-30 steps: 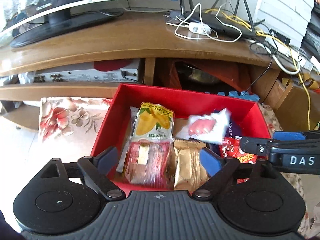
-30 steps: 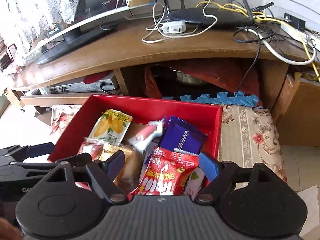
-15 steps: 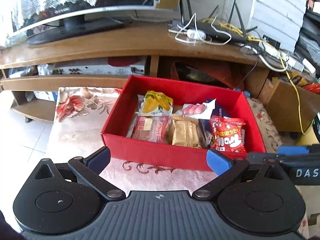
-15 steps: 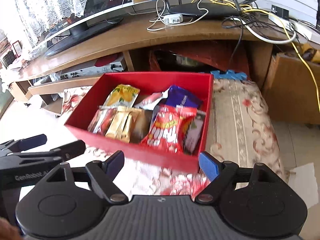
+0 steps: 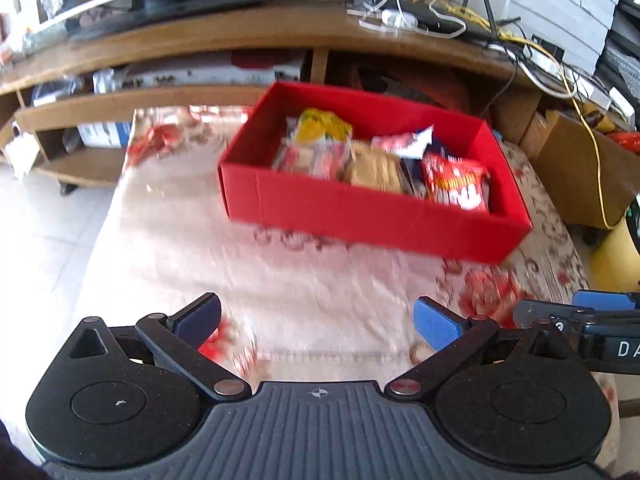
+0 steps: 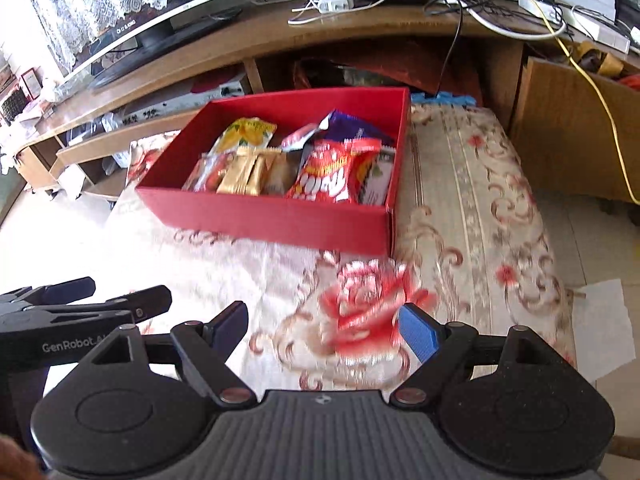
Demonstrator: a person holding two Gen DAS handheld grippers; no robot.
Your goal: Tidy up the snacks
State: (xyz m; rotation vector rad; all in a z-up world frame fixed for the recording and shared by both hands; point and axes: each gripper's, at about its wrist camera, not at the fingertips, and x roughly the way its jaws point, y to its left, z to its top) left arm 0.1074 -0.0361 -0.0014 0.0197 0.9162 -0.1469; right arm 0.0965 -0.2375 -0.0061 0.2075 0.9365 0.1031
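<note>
Left view is motion-blurred, so the cloth [image 5: 304, 280] under the jaws and the packet labels are hard to read; the right gripper is cut off at that frame's right edge, and the near wall of the box [image 6: 280, 216] hides the packets' lower halves. Left gripper [image 5: 316, 320] is spread to its widest with nothing between the pads, right gripper [image 6: 324, 326] is also wide apart and empty, both over bare cloth. Box with snacks [image 6: 320, 172] sits well ahead of both jaws, untouched.

snack packets [image 6: 320, 172] lie in the box [image 6: 280, 216] on the cloth [image 6: 460, 220].
</note>
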